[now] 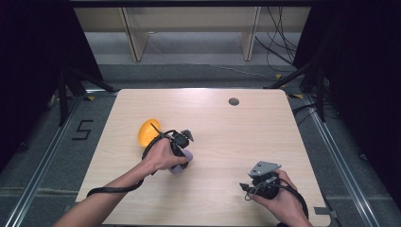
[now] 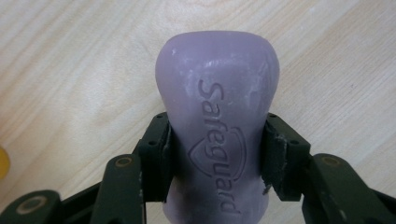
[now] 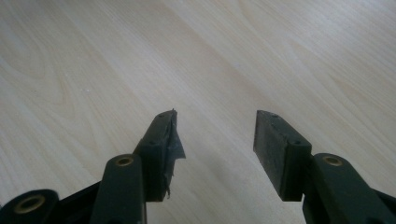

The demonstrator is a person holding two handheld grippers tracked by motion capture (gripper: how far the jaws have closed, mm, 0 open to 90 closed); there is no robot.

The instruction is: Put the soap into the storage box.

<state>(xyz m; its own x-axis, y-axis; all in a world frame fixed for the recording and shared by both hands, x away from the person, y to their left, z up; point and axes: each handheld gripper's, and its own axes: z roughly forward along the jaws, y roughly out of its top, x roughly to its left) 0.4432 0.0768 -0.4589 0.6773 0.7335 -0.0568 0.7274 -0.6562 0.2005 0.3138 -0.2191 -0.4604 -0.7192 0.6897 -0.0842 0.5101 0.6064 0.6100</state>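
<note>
The left tongs (image 2: 217,154) clamp a purple soap bar (image 2: 217,121) at frame centre. The right tongs (image 3: 215,140) stand apart over the bare wooden table (image 1: 227,132), grey floor (image 1: 340,142) around.

Purple moulded soap bar (image 2: 217,135) cut off by the left gripper view's lower edge, mostly hidden under the hand in the high view, round yellow object (image 1: 148,132) partly hidden behind the left gripper (image 1: 181,150)
</note>
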